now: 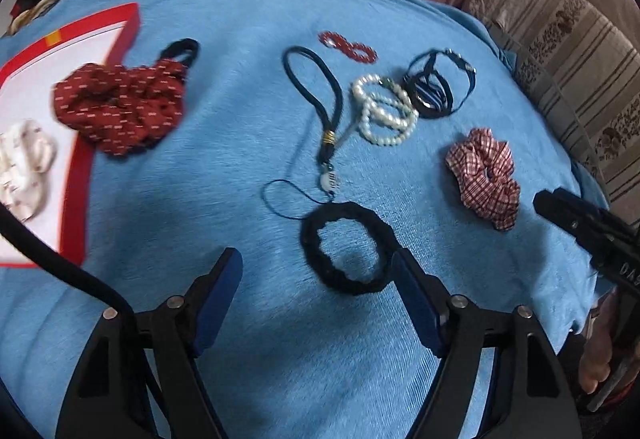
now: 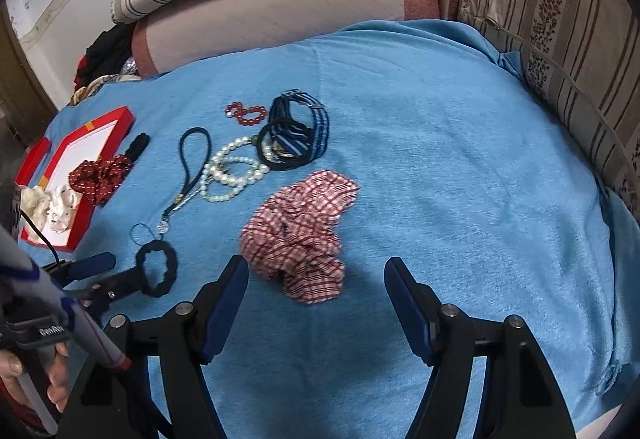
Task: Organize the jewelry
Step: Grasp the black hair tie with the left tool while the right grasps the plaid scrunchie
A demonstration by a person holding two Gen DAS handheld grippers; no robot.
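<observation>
Red-rimmed tray (image 1: 82, 167) at far left on the blue blanket (image 1: 224, 167), cream scrunchie (image 1: 22, 167) inside on the white floor. Dark red dotted scrunchie (image 1: 120, 107) draped over the tray's right rim, half in, half on the blanket, black hair tie (image 1: 182, 47) just behind. Toward the middle — long dark cord strap (image 1: 320, 91) with a small pale charm, touching a tangle of white pearl bracelets (image 1: 384, 111). Red bead bracelet (image 1: 348, 45) further back, apart. Dark striped bands (image 1: 434, 87) piled beside the pearls on the right. Thick black ring-shaped hair tie (image 1: 346, 249) nearest, just ahead of the left gripper (image 1: 318, 275), against its right finger; fingers spread wide, gripping nothing. Red-and-white checked scrunchie (image 2: 298, 231) at right, lying just ahead of the right gripper (image 2: 316, 279) — fingers likewise wide apart, nothing between them. Striped cushions (image 2: 560, 51) beyond the blanket's edge.
</observation>
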